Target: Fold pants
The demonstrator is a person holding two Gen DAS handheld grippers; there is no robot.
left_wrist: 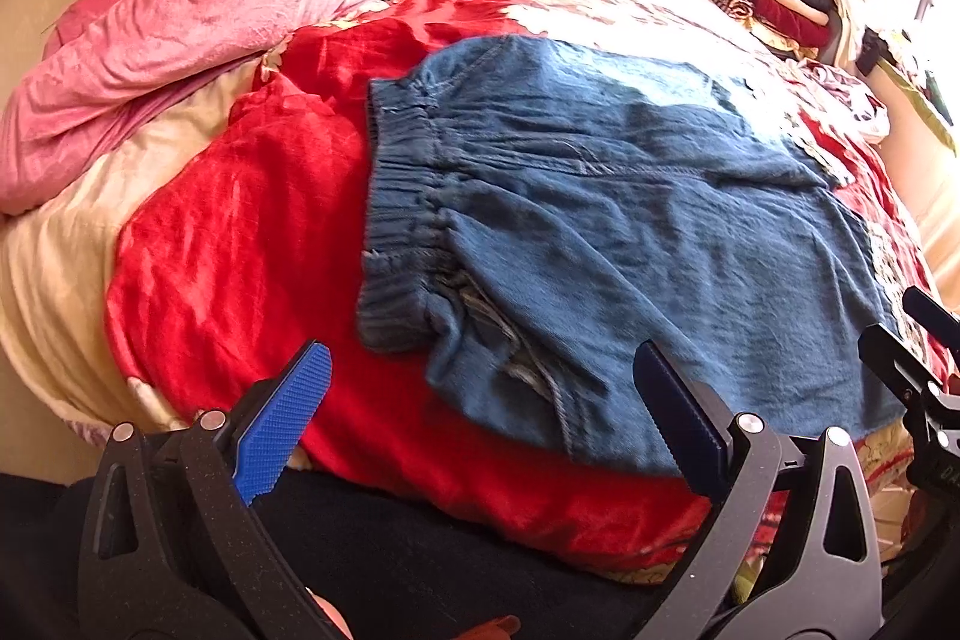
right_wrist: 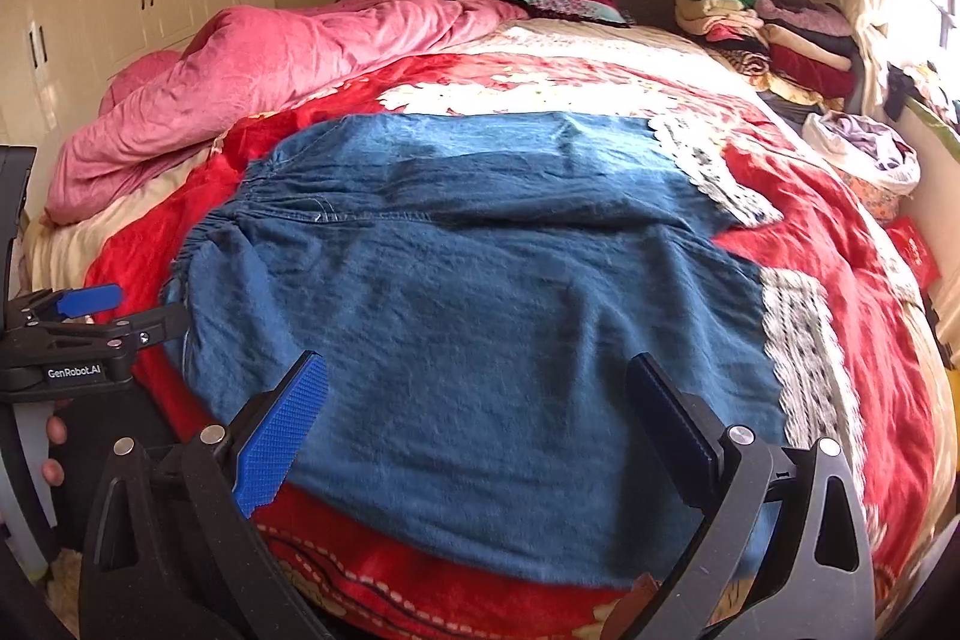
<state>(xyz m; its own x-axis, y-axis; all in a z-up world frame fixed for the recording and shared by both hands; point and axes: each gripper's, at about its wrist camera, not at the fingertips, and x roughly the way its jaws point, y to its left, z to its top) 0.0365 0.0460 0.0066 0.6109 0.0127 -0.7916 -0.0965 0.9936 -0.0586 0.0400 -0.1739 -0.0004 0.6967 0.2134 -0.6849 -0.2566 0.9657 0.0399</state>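
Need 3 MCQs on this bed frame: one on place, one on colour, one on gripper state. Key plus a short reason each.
1. Where is the waistband of the pants?
A. At their left end
B. At their right end
C. Hanging off the bed

2. What colour is the blanket under the pants?
A. Green
B. Mostly red
C. Black

3. How are the left gripper and right gripper?
A. Both open, holding nothing
B. Both shut on cloth
C. Only the left one shut

Key:
1. A: the gathered elastic edge faces the pink quilt.
2. B: red shows all round the denim.
3. A: the jaws stand wide apart with no cloth between them.
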